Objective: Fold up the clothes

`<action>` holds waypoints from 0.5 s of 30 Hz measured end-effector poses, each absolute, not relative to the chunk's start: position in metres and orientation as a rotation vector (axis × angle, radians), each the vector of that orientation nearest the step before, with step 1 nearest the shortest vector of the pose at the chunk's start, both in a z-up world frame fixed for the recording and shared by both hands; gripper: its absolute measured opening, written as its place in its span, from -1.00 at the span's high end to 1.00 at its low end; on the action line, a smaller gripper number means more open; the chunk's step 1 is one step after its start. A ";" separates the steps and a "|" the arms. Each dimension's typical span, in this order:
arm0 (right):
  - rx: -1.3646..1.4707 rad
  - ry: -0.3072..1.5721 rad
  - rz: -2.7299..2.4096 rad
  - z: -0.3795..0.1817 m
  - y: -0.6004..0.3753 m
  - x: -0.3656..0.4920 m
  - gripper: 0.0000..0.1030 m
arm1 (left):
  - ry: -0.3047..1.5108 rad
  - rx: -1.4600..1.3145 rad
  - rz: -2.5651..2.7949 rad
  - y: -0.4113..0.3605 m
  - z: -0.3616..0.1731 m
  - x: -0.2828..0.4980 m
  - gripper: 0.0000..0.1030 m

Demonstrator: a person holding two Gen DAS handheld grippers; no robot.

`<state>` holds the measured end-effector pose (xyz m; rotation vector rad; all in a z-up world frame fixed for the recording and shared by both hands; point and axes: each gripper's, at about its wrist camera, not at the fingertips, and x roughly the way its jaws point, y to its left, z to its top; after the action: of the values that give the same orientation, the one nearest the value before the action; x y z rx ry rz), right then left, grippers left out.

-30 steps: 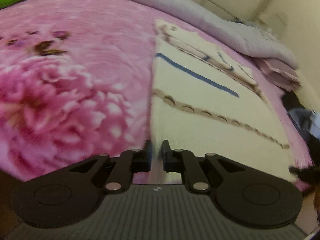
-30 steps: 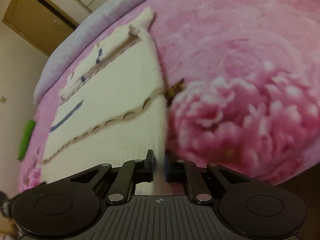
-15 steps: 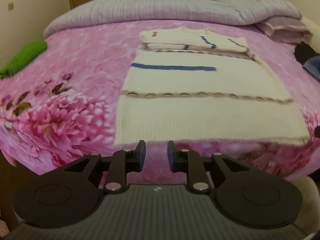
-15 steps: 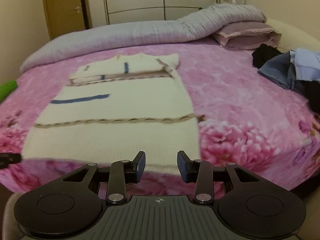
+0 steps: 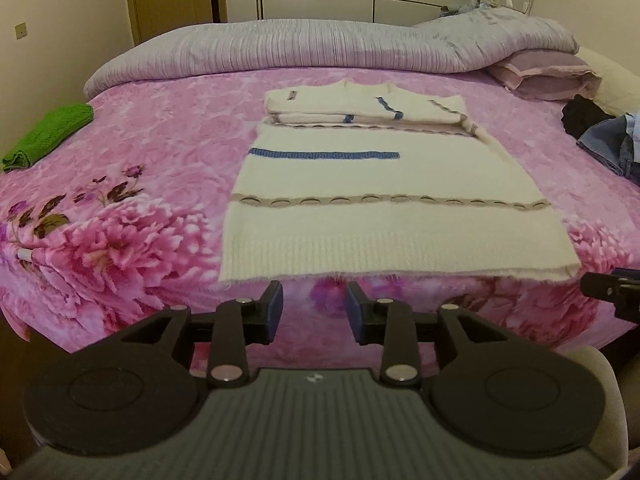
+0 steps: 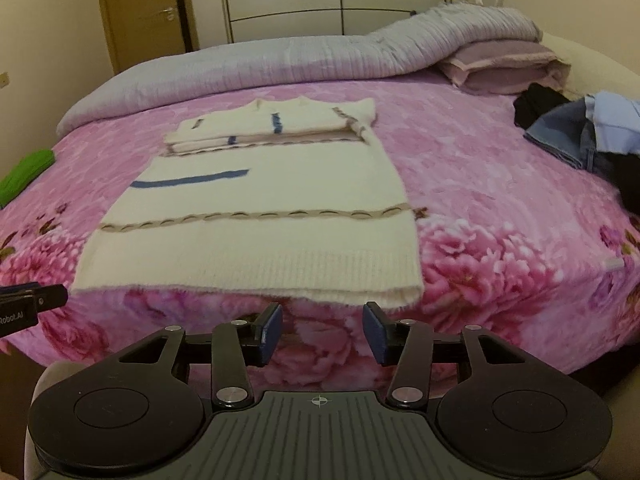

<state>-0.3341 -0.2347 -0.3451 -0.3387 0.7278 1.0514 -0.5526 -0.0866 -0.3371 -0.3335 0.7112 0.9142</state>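
Both cameras sit just off the near edge of the bed [image 5: 160,128], each looking forward and downward along its own gripper fingers toward the far wardrobe wall. The left wrist view stands off the bed's near-left part, so the cream sweater [image 5: 384,216] lies centred to slightly right of it, with the green cloth [image 5: 48,136] at its left margin. The right wrist view stands further right along the same edge, so the sweater [image 6: 256,216] shifts left of centre and the heap of dark and denim clothes [image 6: 580,136] shows more fully. Both views share the sweater, the grey duvet [image 5: 320,48], the pillow and the wardrobe doors. Each camera catches the other gripper's tip at its frame edge.
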 end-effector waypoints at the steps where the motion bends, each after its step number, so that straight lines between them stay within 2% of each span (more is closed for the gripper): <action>1: -0.340 0.725 1.054 -0.345 -0.236 -0.336 0.04 | 0.712 -0.332 0.915 -0.089 -0.337 -0.554 0.40; 15: -0.339 0.709 1.077 -0.342 -0.243 -0.344 -0.02 | 0.713 -0.319 0.905 -0.100 -0.338 -0.557 0.39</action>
<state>-0.3444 -0.2427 -0.3417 -0.3388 0.7090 1.0770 -0.5570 -0.0996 -0.3377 -0.3189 0.7130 0.9050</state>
